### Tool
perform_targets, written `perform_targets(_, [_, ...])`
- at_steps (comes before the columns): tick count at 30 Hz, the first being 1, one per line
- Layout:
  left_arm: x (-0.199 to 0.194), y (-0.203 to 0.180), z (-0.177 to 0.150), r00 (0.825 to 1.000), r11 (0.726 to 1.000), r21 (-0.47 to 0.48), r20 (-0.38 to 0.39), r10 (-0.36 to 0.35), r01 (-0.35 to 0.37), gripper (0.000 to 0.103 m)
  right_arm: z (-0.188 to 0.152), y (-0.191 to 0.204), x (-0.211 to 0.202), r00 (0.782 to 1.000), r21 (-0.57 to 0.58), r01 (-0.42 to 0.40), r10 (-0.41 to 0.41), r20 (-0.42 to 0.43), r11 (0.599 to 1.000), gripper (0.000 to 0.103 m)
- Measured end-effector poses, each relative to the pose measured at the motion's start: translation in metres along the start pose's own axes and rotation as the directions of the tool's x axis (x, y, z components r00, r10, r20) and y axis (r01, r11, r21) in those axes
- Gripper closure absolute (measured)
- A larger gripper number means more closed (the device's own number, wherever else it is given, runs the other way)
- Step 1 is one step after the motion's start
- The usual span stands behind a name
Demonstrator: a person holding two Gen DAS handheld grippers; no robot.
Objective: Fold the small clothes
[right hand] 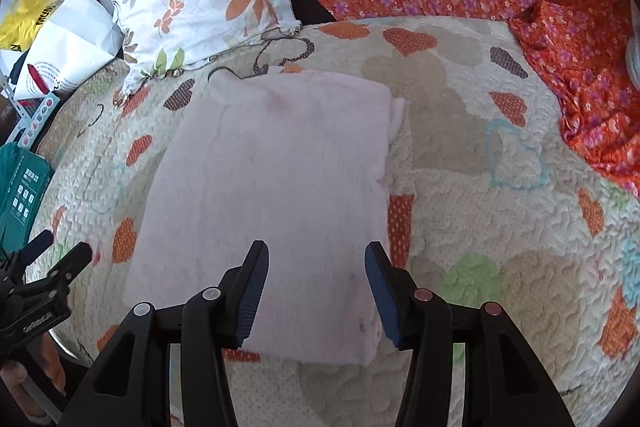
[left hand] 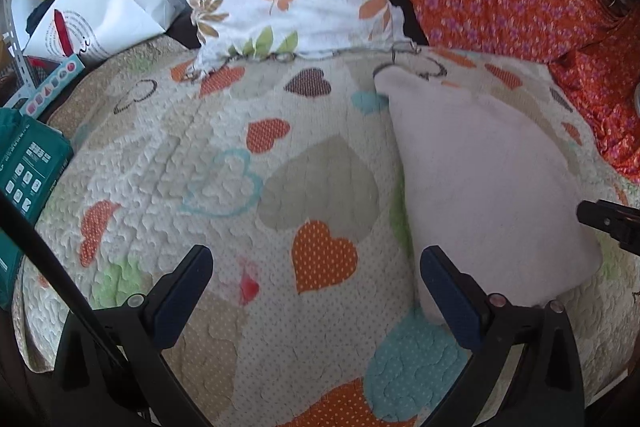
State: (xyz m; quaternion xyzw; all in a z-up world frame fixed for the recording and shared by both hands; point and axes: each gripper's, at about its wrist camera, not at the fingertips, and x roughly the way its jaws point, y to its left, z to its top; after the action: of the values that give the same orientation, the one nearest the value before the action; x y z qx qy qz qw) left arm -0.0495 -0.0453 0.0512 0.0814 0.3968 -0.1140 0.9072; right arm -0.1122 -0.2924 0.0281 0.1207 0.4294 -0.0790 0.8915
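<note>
Heart quilt point(right hand: 460, 155), folded pink garment point(right hand: 272, 195) lengthwise away from right gripper point(right hand: 316, 291)

The left gripper point(left hand: 316, 291) is built of black plastic arms with triangular cut-outs, and its fingers point(left hand: 450, 295) are faced with dark blue ribbed pads. Round silver and pinkish pivot pins are set into the arms. A thin black strap is seen at the lower left of the frame. The right gripper point(right hand: 316, 291) is made alike. At the lower left of the right wrist view, small white lettering is carried on the black body, and bare skin of a hand point(right hand: 50, 367) is shown beneath it.
</note>
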Motion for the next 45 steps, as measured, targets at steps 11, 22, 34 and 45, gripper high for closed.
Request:
perform_targets(11, [0.037, -0.001, -0.032, 0.992, 0.999, 0.046, -0.125, 0.014, -0.009, 0.0, -0.06, 0.008, 0.002, 0.997, 0.02, 0.047, -0.046, -0.053, 0.999, 0.044])
perform_targets(22, [0.053, 0.004, -0.043, 0.98, 0.999, -0.028, -0.196, -0.038, 0.033, 0.0, -0.061, 0.019, 0.008, 0.996, -0.026, 0.076, -0.077, -0.047, 0.997, 0.043])
perform_targets(34, [0.055, 0.007, -0.046, 0.984, 0.997, -0.072, -0.17, -0.05, 0.038, 0.0, -0.064, 0.02, 0.018, 0.994, -0.024, 0.079, -0.08, -0.068, 0.997, 0.043])
perform_targets(45, [0.033, 0.018, -0.033, 0.99, 0.992, -0.123, -0.134, -0.043, 0.026, 0.0, -0.062, 0.024, 0.012, 0.996, -0.027, 0.083, -0.084, -0.038, 0.996, 0.043])
